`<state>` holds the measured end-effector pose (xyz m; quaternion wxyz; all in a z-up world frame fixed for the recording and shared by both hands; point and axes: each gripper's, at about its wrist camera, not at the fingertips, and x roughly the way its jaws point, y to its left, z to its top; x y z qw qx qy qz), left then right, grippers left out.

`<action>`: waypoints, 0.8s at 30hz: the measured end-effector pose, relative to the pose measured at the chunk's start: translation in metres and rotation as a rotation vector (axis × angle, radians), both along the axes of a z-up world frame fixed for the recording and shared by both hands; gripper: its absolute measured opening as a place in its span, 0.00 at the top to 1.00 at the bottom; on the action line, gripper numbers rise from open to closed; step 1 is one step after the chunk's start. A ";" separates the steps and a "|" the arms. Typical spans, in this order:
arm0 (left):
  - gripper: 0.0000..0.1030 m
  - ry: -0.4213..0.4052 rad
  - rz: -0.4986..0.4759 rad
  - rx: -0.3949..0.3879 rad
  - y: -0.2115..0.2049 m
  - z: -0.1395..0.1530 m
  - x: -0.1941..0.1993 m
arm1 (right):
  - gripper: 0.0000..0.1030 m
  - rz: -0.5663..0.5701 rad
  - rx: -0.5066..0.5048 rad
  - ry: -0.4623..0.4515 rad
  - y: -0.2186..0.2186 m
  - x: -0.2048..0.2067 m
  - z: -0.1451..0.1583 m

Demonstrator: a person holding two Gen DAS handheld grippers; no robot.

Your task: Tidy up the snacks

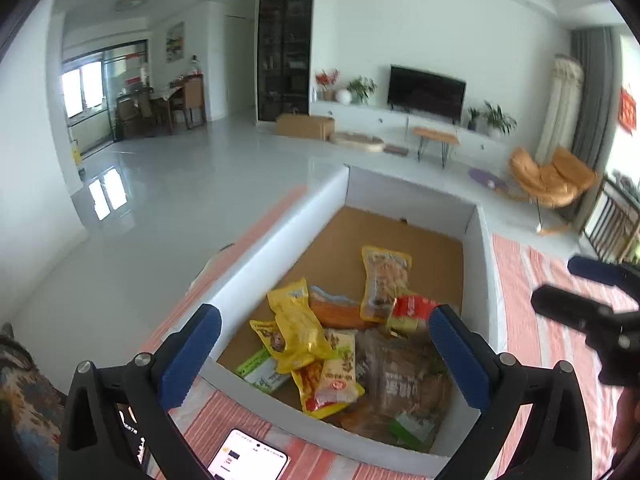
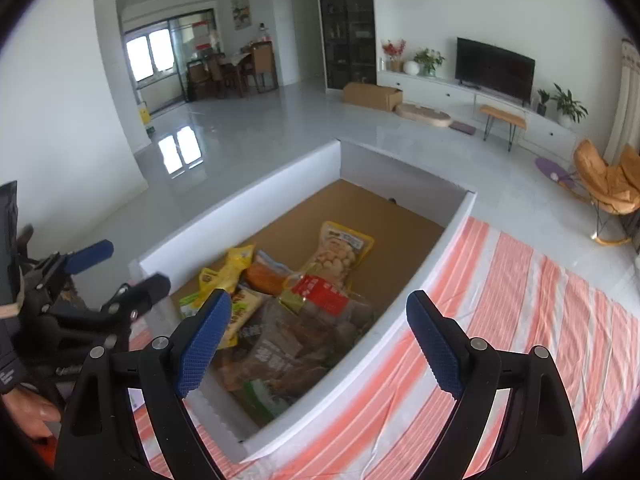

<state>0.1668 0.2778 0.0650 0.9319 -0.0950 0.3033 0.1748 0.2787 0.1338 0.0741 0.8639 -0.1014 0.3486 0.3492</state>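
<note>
Nearest the left wrist camera, a phone [image 1: 248, 458] with a lit screen lies on the orange-and-white striped cloth [image 1: 532, 320], just short of the near wall of the box. The left gripper [image 1: 326, 344] hangs over that near wall, jaws wide apart and holding nothing. The right gripper [image 2: 318, 334] hovers over the box's near right corner, jaws likewise spread wide and empty. The white cardboard box [image 2: 240, 204] with a brown floor sits on the cloth and holds all the snacks, heaped at its near end: a large clear bag of brown snacks [image 1: 404, 376], a yellow packet [image 1: 296, 324], a cream sachet with a red label [image 1: 338, 368], a green-and-white packet [image 1: 262, 370], an orange pack [image 1: 338, 312] and a red-labelled bag [image 2: 324, 290]. Slightly farther in, a yellow-edged pouch [image 2: 340, 252] lies alone on the brown floor. Beyond the box, well apart, are pale floor tiles, a television [image 2: 496, 66] and a tan butterfly chair [image 1: 552, 178].
</note>
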 end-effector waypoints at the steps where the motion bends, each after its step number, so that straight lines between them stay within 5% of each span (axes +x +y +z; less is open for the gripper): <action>1: 0.00 -0.004 -0.005 0.004 0.000 0.001 -0.004 | 0.11 0.001 -0.002 -0.003 -0.002 -0.003 0.001; 7: 0.00 0.047 0.025 0.148 -0.011 -0.005 -0.008 | 0.11 0.000 -0.054 -0.034 0.003 -0.012 -0.001; 10: 0.00 0.092 0.028 0.112 -0.008 -0.008 -0.004 | 0.11 -0.014 -0.058 -0.014 0.003 -0.010 -0.002; 17: 0.00 0.051 0.039 0.072 -0.004 0.000 -0.008 | 0.11 -0.016 -0.063 -0.001 0.002 -0.010 -0.002; 24: 0.00 0.099 0.043 0.100 -0.009 0.000 -0.004 | 0.11 -0.020 -0.056 0.013 0.003 -0.010 -0.004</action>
